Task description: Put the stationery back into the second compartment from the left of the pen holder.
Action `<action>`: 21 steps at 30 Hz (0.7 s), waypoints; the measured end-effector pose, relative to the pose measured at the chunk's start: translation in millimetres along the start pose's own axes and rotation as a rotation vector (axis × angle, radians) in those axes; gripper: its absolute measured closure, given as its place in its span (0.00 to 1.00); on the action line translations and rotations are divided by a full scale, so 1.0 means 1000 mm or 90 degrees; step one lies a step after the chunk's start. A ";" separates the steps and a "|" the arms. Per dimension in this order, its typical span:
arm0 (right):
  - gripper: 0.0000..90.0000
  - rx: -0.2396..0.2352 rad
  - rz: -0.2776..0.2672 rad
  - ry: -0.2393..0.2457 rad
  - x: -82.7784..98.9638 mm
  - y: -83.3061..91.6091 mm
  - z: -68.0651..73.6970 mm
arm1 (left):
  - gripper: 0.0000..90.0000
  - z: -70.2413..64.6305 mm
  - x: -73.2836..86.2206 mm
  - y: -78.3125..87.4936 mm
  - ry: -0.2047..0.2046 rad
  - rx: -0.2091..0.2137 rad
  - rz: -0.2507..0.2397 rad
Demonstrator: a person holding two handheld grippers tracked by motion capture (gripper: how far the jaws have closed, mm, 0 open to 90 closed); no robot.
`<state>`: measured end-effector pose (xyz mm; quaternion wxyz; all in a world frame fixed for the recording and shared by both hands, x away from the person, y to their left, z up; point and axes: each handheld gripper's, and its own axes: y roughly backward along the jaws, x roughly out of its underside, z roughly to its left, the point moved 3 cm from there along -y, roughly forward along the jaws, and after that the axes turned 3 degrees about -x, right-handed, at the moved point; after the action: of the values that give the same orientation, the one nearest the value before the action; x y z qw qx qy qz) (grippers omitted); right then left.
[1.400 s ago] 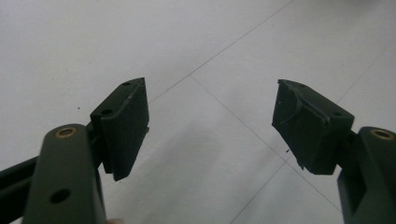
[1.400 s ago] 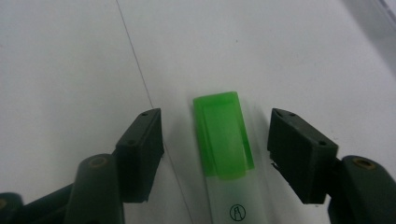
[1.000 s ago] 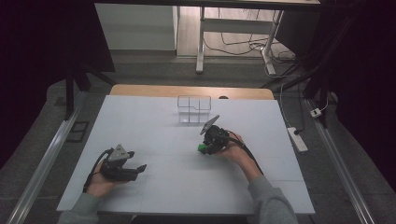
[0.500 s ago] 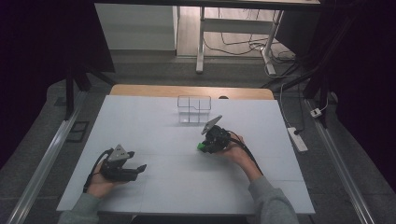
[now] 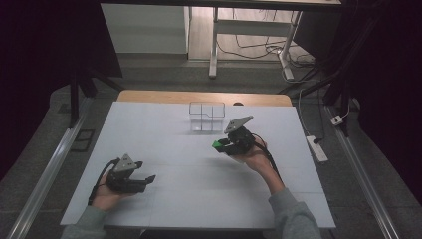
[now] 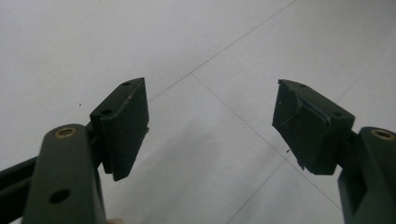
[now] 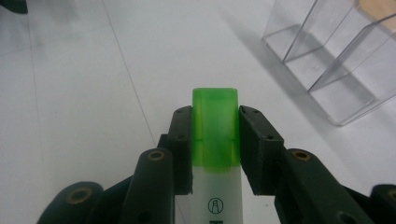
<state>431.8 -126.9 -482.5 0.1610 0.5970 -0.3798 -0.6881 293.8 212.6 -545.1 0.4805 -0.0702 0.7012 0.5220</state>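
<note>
The green-capped marker sits pinched between the right gripper's jaws, cap poking out forward, with the clear divided box just ahead of it. The left gripper hangs wide open over bare white table. Past the table's far edge there's grey floor with tangled cables.
</note>
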 end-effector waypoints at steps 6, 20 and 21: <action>0.74 0.005 -0.045 -0.002 -0.007 0.013 0.001 | 0.31 0.001 0.000 0.001 0.001 -0.001 -0.003; 0.74 0.023 -0.151 -0.028 -0.020 0.037 0.004 | 0.30 0.003 0.000 0.000 0.005 -0.007 -0.003; 0.74 0.027 -0.164 -0.032 -0.021 0.040 0.003 | 0.30 0.003 0.000 0.000 0.006 -0.008 -0.003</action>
<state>424.8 -138.4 -439.3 0.0492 0.6266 -0.3184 -0.7096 295.3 214.9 -544.9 0.4781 -0.0774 0.7001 0.5246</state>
